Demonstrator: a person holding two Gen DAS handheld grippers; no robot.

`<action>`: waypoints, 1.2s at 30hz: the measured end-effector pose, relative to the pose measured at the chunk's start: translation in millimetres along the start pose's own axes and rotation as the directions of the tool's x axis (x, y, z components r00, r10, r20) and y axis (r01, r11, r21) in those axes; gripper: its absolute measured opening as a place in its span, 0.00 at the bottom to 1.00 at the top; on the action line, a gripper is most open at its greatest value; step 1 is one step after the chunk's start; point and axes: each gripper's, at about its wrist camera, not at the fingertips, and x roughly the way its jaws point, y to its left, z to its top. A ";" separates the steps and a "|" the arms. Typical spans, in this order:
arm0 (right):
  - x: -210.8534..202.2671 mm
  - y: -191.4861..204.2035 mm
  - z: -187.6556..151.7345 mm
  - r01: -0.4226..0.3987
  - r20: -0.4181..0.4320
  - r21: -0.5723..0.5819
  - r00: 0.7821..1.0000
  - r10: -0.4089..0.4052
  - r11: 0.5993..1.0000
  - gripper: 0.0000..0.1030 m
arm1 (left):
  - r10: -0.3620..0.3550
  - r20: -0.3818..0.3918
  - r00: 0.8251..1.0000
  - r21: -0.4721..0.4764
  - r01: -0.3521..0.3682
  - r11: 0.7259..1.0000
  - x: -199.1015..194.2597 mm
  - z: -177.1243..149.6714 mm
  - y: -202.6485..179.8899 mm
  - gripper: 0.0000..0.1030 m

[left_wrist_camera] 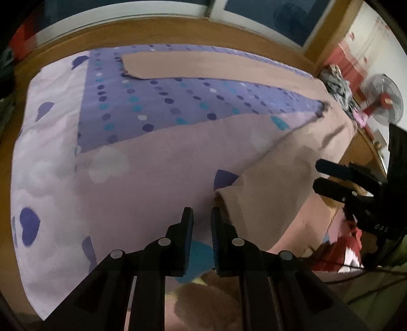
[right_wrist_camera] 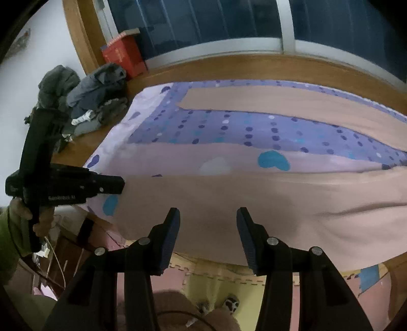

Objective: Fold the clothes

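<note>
Purple dotted heart-print bedsheet, flat beige fabric trousers spread across, left gripper narrowly parted, empty, right gripper wide, empty.

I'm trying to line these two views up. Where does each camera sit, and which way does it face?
Left wrist: rides the left gripper, angled down over the bed's near edge at the tan trousers; the right gripper shows at right.
Right wrist: rides the right gripper, facing the window across the trousers; the left gripper, a hand and green sleeve show at left.
Shared: trousers, dotted bedsheet, window.
</note>
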 end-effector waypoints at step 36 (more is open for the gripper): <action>24.5 167.3 -62.8 0.447 0.052 0.626 0.794 -0.606 0.639 0.45 | -0.389 -0.191 0.901 0.526 0.428 0.735 10.7 77.9 -5.6 0.04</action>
